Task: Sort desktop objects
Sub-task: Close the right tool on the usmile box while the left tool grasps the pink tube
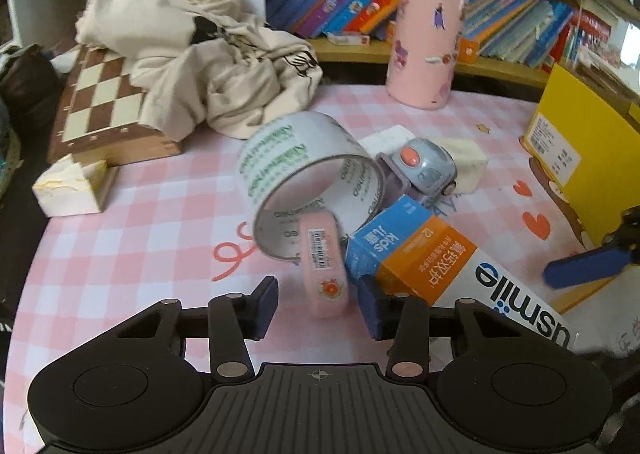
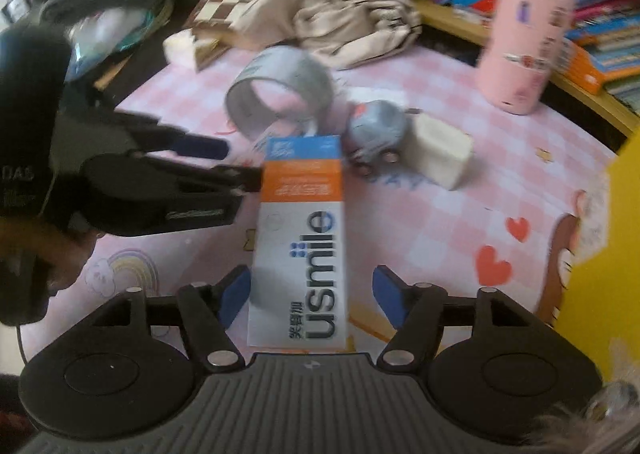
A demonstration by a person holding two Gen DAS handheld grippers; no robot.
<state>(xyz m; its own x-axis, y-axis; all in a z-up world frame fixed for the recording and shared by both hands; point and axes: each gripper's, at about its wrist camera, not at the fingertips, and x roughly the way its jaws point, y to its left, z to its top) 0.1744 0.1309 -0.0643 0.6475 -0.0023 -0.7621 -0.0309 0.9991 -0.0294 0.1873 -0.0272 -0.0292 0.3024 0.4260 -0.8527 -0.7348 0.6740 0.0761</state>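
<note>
The long toothpaste box (image 2: 298, 238) points straight away between the open right gripper (image 2: 308, 296) (left gripper (image 1: 318, 304) open too).

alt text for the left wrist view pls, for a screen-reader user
The open left tongs straddle a small pink case lying on a pink checked table mat. A tape roll, a usmile toothpaste box and a grey toy car crowd just beyond it.
</note>
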